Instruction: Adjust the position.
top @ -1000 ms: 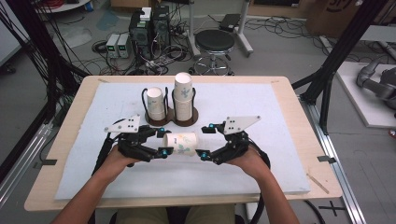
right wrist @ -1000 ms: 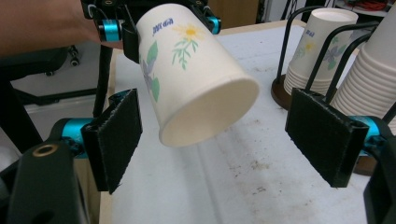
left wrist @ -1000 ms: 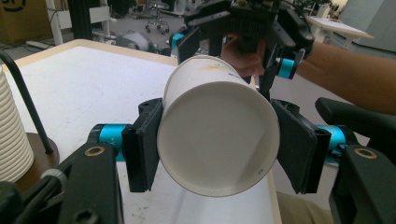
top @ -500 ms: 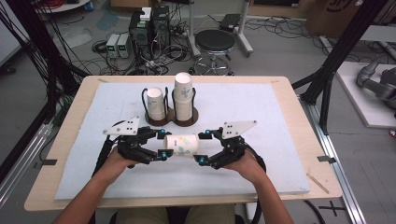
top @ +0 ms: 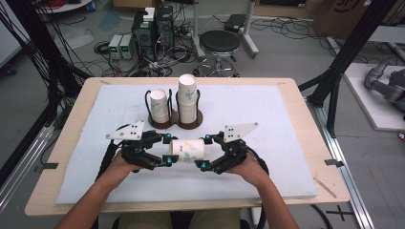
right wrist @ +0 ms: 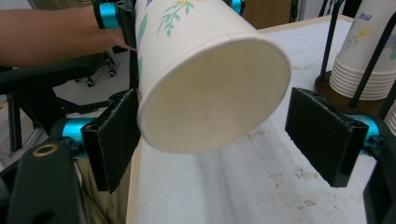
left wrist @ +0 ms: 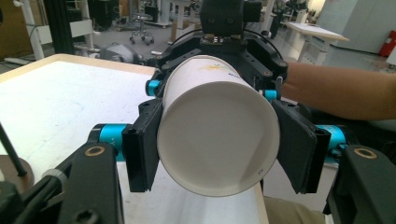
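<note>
Cup (top: 188,149) sideways between both grippers, cup holder (top: 175,119) just behind.

White paper cup (top: 188,149) with green floral print; black tongs (top: 168,149), blue-accented.

The high view looks forward and down from above the near edge of the table (top: 296,102), taking in its whole top and the floor beyond. Each gripper view sits low and close, looking along its jaws from opposite ends at the same paper cup (left wrist: 219,128), with the table's surface behind.
</note>
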Demonstrator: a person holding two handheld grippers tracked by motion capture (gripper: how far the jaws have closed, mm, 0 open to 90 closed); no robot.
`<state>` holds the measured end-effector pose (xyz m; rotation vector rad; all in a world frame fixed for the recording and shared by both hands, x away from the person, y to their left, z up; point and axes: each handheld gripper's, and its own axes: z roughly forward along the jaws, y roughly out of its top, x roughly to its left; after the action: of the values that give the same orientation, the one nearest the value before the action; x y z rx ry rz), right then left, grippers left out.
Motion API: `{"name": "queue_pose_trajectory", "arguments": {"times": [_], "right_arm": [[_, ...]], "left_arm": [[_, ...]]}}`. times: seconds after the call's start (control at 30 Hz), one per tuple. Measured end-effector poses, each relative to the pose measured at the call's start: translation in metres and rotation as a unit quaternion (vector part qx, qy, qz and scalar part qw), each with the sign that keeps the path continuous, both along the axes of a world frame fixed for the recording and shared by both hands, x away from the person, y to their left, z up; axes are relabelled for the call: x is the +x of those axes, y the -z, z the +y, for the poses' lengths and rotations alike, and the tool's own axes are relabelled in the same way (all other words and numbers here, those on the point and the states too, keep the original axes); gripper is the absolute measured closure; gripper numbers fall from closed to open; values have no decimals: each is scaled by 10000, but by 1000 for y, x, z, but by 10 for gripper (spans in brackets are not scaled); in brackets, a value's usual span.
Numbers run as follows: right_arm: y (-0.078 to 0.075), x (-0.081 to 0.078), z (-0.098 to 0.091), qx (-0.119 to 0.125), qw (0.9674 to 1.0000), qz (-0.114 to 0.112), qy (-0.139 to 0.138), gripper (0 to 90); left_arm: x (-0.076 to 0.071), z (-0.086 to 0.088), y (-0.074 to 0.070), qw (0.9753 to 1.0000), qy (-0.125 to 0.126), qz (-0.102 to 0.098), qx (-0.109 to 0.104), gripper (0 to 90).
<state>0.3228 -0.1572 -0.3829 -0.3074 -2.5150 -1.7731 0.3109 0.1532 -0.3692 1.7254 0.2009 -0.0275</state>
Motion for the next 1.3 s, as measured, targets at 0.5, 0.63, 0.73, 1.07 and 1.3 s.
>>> {"name": "queue_pose_trajectory", "arguments": {"times": [0.5, 0.63, 0.73, 1.07, 1.3], "right_arm": [[-2, 2, -6, 296, 9992, -153, -217, 401], [-3, 2, -8, 297, 9991, -162, -246, 430], [-4, 2, -8, 310, 9990, -200, -258, 430], [-13, 5, -13, 71, 9996, -211, -166, 420], [-24, 8, -11, -538, 9979, -360, 5, 412]], "left_arm": [[0, 2, 1, 10000, 8, 90, 42, 373], [-2, 1, 1, 9999, -2, 53, 107, 370], [-3, 0, 1, 9998, -58, 1, 167, 365], [-7, -2, -4, 9978, -479, 77, 444, 150], [-6, -1, -14, 9934, -675, -67, 924, 151]]}}
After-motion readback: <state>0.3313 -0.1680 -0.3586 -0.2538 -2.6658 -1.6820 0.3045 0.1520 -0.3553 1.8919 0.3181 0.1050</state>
